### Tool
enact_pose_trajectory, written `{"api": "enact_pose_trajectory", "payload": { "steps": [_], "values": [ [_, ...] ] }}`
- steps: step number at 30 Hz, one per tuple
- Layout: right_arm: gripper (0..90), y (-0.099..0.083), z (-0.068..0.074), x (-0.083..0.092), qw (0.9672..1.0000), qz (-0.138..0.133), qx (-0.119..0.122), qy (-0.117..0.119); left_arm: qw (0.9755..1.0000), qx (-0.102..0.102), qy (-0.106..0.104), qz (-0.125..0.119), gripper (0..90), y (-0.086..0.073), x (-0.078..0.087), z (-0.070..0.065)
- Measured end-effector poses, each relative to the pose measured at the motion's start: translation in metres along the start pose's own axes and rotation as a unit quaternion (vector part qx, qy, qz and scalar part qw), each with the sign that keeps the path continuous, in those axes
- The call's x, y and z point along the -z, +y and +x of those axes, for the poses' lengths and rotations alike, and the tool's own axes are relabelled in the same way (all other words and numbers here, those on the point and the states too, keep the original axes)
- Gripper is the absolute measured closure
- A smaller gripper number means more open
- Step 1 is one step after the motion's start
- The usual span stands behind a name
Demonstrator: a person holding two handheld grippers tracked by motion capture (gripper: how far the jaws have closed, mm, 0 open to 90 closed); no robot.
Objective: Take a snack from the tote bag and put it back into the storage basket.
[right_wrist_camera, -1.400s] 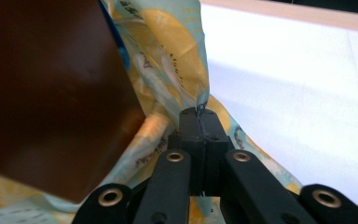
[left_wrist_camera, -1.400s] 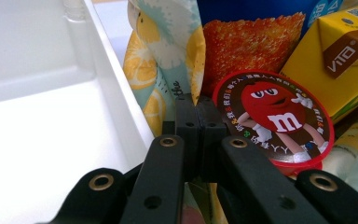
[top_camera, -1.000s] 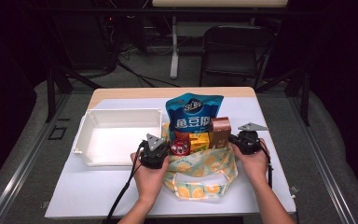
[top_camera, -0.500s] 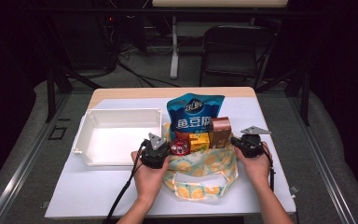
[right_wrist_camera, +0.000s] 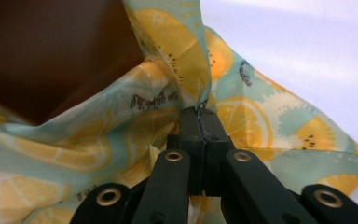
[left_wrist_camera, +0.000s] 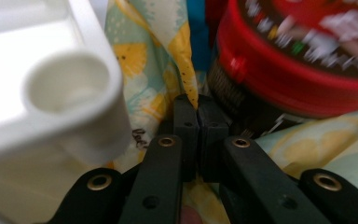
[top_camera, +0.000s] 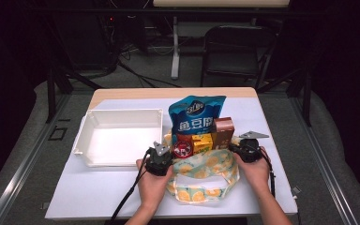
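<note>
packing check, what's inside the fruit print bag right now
The fruit print bag holds a blue snack pouch, a red round tin, a yellow box and a brown carton. Their lower parts are hidden by the cloth.

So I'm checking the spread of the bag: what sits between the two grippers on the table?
In the high view, the fruit-print bag spans from the left gripper to the right gripper; each is shut on its cloth. Behind it stand the snacks.
</note>
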State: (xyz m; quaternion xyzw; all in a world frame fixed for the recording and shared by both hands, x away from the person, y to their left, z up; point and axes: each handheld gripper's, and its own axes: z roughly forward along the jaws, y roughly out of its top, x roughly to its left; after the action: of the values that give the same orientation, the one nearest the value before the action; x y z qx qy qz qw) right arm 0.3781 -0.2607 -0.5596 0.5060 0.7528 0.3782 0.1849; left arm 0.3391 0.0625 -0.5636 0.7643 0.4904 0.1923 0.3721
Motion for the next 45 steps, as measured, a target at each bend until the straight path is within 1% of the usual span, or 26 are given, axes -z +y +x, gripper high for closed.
{"api": "enact_pose_trajectory", "payload": {
  "steps": [2,4,6,8,9,11,13,14,15,16,17,19,20,22,24,26,28,30,31,32,35,37,38,42,43,45],
  "values": [
    [90.0,0.000,-0.001,-0.003,0.9999,0.010,-0.008,0.001,1.0000,0.005,0.003,0.006,88.2,0.000,-0.002,0.001],
    [90.0,-0.001,-0.002,-0.005,0.9998,0.009,-0.015,-0.001,0.9998,0.014,-0.005,0.014,88.2,0.001,-0.004,0.003],
    [90.0,0.000,-0.002,-0.006,0.9997,0.009,-0.024,-0.003,0.9997,0.011,-0.008,0.018,87.9,0.001,-0.002,0.004],
    [89.1,0.001,-0.003,-0.004,0.9995,0.016,-0.028,-0.001,0.9999,0.007,-0.005,0.012,83.3,0.000,0.001,0.003],
    [85.9,0.001,-0.002,-0.003,0.9996,0.013,-0.024,-0.005,0.9999,0.006,-0.010,0.008,79.9,0.000,0.007,0.004],
    [76.8,0.000,-0.001,0.005,0.9997,-0.013,-0.017,-0.013,0.9998,0.005,-0.018,-0.002,72.4,0.000,0.016,0.005],
    [70.0,0.000,-0.003,0.016,0.9992,-0.032,-0.022,-0.009,0.9997,-0.001,-0.022,-0.012,64.7,0.000,0.026,0.003],
    [67.4,0.000,-0.003,0.021,0.9983,-0.048,-0.031,-0.006,0.9996,-0.001,-0.024,-0.016,63.1,0.001,0.029,0.003],
    [65.1,0.000,-0.003,0.026,0.9979,-0.056,-0.031,-0.008,0.9994,0.003,-0.029,-0.020,61.8,0.002,0.033,0.004],
    [62.6,0.001,-0.003,0.033,0.9975,-0.065,-0.028,-0.007,0.9989,0.004,-0.041,-0.023,60.7,0.003,0.038,0.004],
    [60.2,0.002,-0.002,0.041,0.9961,-0.082,-0.029,-0.011,0.9988,0.003,-0.041,-0.026,59.9,0.003,0.040,0.004],
    [56.1,0.005,0.000,0.052,0.9952,-0.094,-0.022,-0.013,0.9983,-0.001,-0.047,-0.036,57.9,0.004,0.048,0.004],
    [52.6,0.007,0.002,0.060,0.9939,-0.108,-0.020,-0.010,0.9979,0.002,-0.051,-0.039,56.7,0.004,0.050,0.004],
    [49.4,0.011,0.004,0.070,0.9934,-0.113,-0.013,-0.010,0.9967,0.006,-0.065,-0.049,55.1,0.006,0.055,0.005],
    [45.4,0.014,0.006,0.078,0.9927,-0.120,-0.010,-0.007,0.9960,0.007,-0.068,-0.058,52.9,0.008,0.060,0.006],
    [41.6,0.018,0.010,0.088,0.9911,-0.133,-0.012,-0.002,0.9948,0.012,-0.074,-0.070,50.5,0.010,0.064,0.009],
    [38.9,0.021,0.016,0.095,0.9886,-0.150,-0.016,-0.002,0.9935,0.011,-0.080,-0.080,48.0,0.012,0.067,0.013],
    [35.1,0.023,0.022,0.101,0.9873,-0.158,-0.014,0.000,0.9928,0.005,-0.084,-0.085,44.9,0.013,0.070,0.018],
    [33.5,0.024,0.025,0.103,0.9865,-0.163,-0.013,0.001,0.9918,0.006,-0.093,-0.088,44.4,0.013,0.071,0.022],
    [31.6,0.025,0.030,0.107,0.9851,-0.172,-0.014,0.002,0.9916,0.004,-0.094,-0.089,43.7,0.013,0.071,0.023],
    [27.9,0.028,0.039,0.112,0.9833,-0.181,-0.015,0.007,0.9913,0.005,-0.091,-0.095,42.1,0.013,0.071,0.030],
    [24.9,0.030,0.045,0.112,0.9832,-0.182,-0.015,0.011,0.9911,0.004,-0.087,-0.101,41.8,0.013,0.072,0.033],
    [22.8,0.031,0.049,0.111,0.9822,-0.187,-0.016,0.010,0.9910,0.003,-0.086,-0.103,41.6,0.013,0.073,0.034],
    [18.3,0.035,0.064,0.102,0.9822,-0.187,-0.018,0.015,0.9901,0.002,-0.088,-0.109,40.6,0.013,0.074,0.037],
    [16.3,0.036,0.069,0.098,0.9830,-0.183,-0.012,0.006,0.9901,0.002,-0.088,-0.110,39.5,0.013,0.074,0.037],
    [14.8,0.038,0.076,0.091,0.9834,-0.181,-0.012,-0.009,0.9891,-0.004,-0.089,-0.117,38.0,0.013,0.075,0.037]
  ]
}}
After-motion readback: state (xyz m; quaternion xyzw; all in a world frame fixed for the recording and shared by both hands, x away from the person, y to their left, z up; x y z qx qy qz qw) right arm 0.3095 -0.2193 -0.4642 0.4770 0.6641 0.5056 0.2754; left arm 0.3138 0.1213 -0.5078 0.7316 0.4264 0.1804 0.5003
